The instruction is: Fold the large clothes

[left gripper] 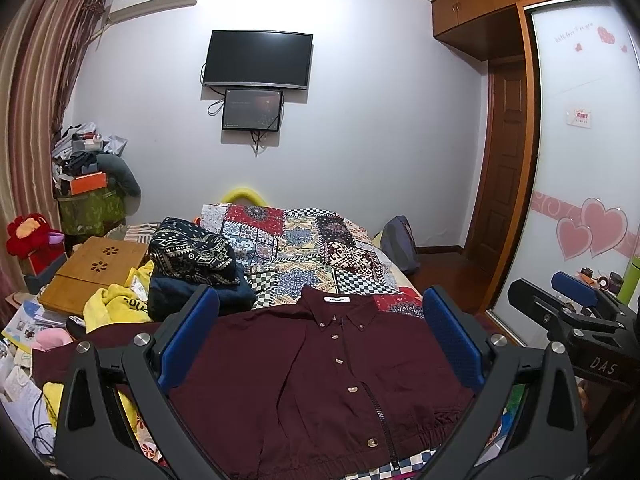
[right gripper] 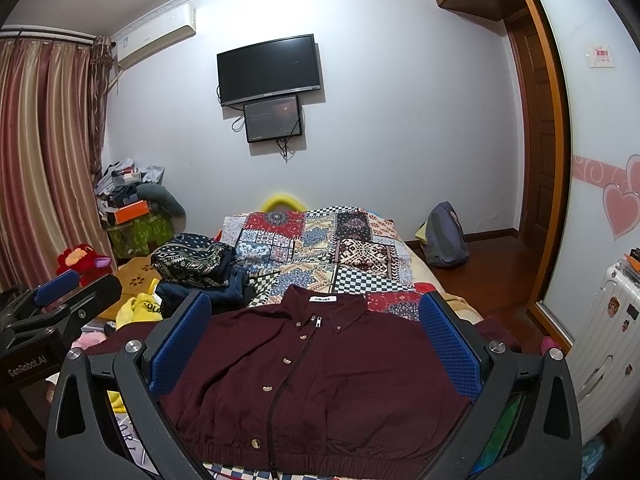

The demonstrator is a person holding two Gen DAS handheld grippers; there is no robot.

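A dark maroon jacket (left gripper: 320, 376) with buttons and a front zip lies flat, front up, on the patchwork bedspread (left gripper: 304, 248), collar away from me; it also shows in the right wrist view (right gripper: 320, 380). My left gripper (left gripper: 320, 332) is open and empty, held above the jacket with its blue pads either side. My right gripper (right gripper: 316, 336) is open and empty in the same way. The right gripper shows at the right edge of the left wrist view (left gripper: 576, 308), and the left gripper at the left edge of the right wrist view (right gripper: 60, 292).
A pile of dark patterned clothes (left gripper: 192, 256) and a yellow garment (left gripper: 116, 304) lie left of the jacket. A wooden lap tray (left gripper: 92, 268), papers and toys crowd the left side. A backpack (right gripper: 444, 236) stands on the floor right of the bed. A white suitcase (right gripper: 608, 340) stands at the right.
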